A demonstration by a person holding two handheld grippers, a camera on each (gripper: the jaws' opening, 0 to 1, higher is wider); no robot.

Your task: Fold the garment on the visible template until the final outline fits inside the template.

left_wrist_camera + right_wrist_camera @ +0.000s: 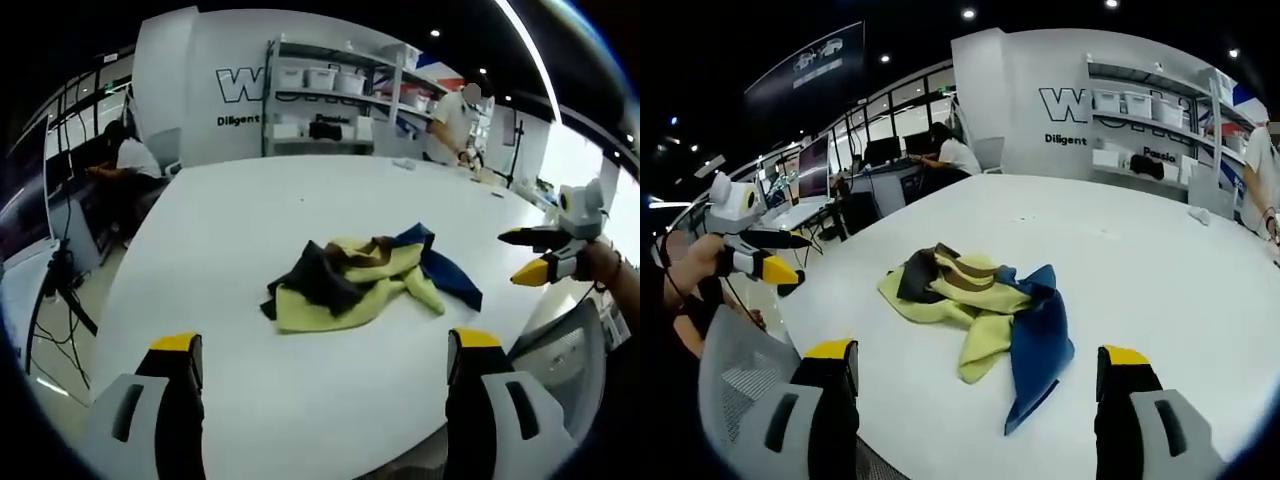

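Observation:
A crumpled garment (365,283) in yellow, navy blue, black and brown lies bunched on the white table (250,230). In the right gripper view the same garment (985,305) sits ahead of the jaws, its blue part trailing toward the table's near edge. My left gripper (325,350) stands open, short of the garment, nothing between its yellow-tipped jaws. My right gripper (975,360) is open too, also holding nothing. The right gripper (530,255) appears at the right of the left gripper view, and the left gripper (775,255) at the left of the right gripper view. No template outline can be made out.
A grey mesh chair (745,385) stands by the table's edge. Shelves with white bins (330,95) line the back wall. A seated person (130,160) works at a desk to the left; another person (455,125) stands at the table's far side.

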